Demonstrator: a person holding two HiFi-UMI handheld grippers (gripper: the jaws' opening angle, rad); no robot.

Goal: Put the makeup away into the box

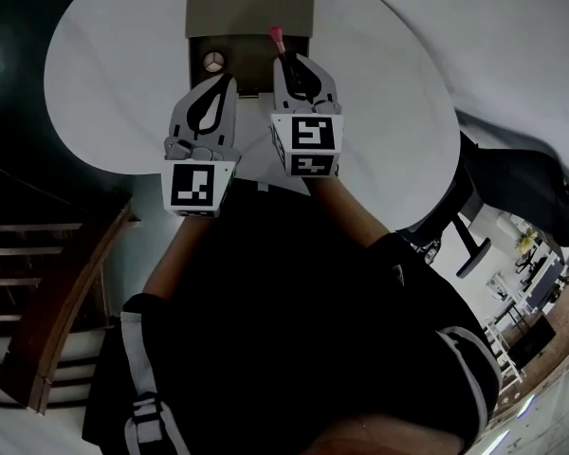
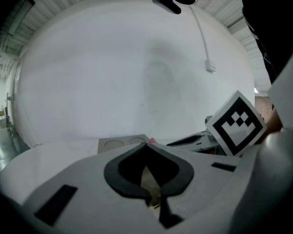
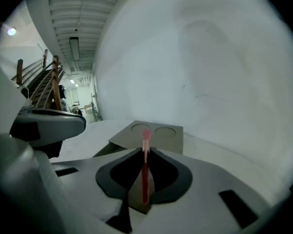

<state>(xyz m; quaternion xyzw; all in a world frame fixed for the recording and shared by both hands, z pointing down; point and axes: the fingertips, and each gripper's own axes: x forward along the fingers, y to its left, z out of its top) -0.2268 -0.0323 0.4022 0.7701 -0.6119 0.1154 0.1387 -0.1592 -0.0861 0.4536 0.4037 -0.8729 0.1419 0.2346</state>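
Tongs L (image 1: 229,80) beside tongs R (image 1: 286,60), parallel

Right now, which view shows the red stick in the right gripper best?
Right gripper view: the red stick runs lengthwise between the right gripper's closed jaws, tip toward the box. Head view shows only its pink tip poking past the jaws. Left gripper view catches just a pink speck of it.

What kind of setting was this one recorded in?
Probably a large open hall or office space rather than a home: a round white table, a staircase with a wooden rail, and a high ceiling with strip lights.
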